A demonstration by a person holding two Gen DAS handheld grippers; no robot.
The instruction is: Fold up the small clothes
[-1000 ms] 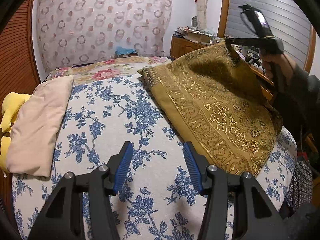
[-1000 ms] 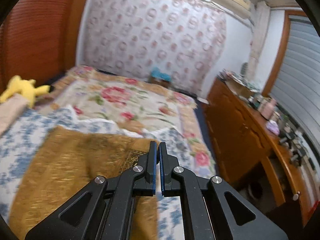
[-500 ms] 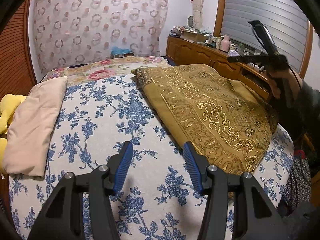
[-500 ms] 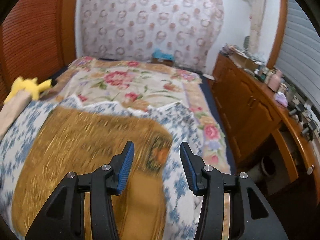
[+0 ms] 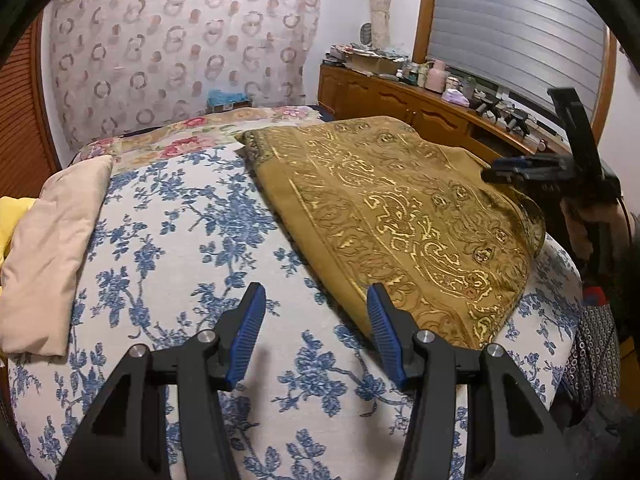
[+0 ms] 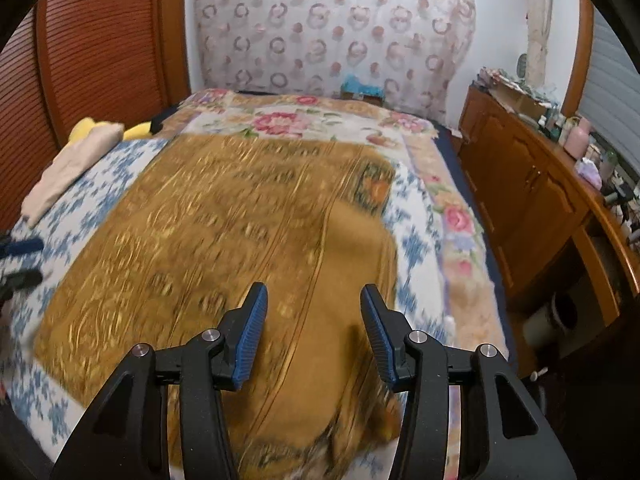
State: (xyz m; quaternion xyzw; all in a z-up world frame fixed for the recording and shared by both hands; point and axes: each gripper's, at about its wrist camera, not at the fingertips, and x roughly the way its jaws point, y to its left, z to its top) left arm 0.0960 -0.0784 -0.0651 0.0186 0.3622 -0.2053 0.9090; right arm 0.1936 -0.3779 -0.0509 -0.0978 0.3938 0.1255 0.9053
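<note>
Fingers of the left gripper (image 5: 316,316) spread wide, holding nothing, above the blue-flowered bedspread (image 5: 192,248) just beside the near edge of the gold cloth (image 5: 400,208). Fingers of the right gripper (image 6: 314,322) likewise spread and empty, over the cloth's near right corner, where a plain flap lies folded over. Gold cloth lies on the bed's right half, reaching its right edge. Left half open, with a beige folded garment (image 5: 48,248) at the left edge.
</note>
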